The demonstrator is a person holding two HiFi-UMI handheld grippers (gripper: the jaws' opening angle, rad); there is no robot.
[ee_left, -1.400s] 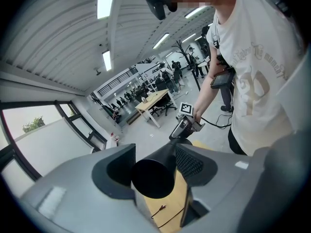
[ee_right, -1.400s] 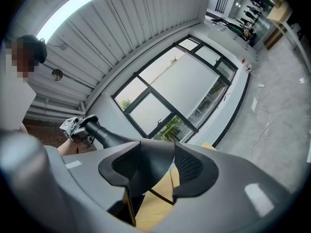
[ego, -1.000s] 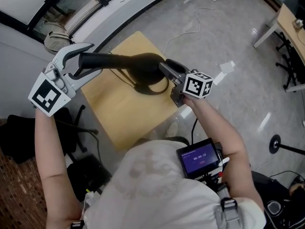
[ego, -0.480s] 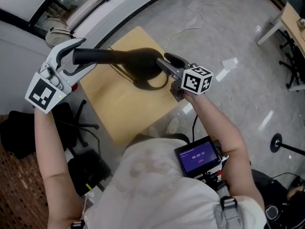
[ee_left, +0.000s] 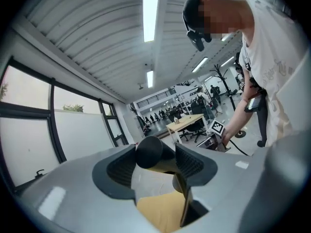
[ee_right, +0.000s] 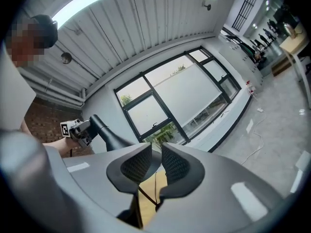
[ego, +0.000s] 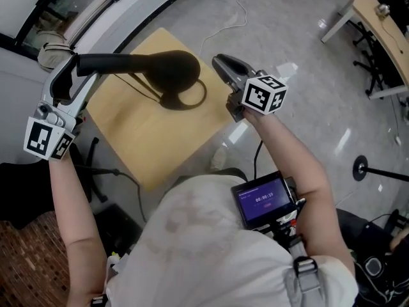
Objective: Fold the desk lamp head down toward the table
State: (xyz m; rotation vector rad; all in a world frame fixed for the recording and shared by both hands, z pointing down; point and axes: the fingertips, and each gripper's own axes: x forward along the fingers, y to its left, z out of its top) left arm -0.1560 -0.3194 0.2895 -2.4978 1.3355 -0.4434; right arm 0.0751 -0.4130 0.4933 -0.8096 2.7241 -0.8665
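The black desk lamp (ego: 137, 64) stands on the small wooden table (ego: 140, 152), its long head level and its ring base (ego: 186, 98) on the tabletop. My left gripper (ego: 78, 70) is around the head's thin end; the round black end (ee_left: 148, 152) sits between the pads, and the jaws are closing on it. My right gripper (ego: 222, 62) hangs to the right of the lamp's wide part, apart from it. Its jaws are closing to a narrow gap with nothing between them (ee_right: 155, 165). The right gripper view shows the lamp head (ee_right: 104, 132) and the left gripper (ee_right: 76, 128) at the left.
A white cord (ego: 238, 13) trails across the shiny floor beyond the table. A desk (ego: 383, 8) stands at the upper right, and a round-footed stand (ego: 362, 169) at the right. Dark chair parts (ego: 96, 165) lie left of the table. A window wall runs along the back.
The right gripper has come off the lamp's wide part, drawn away to the right, and its jaws have narrowed. The left gripper has shifted left and rolled with the lamp's end.
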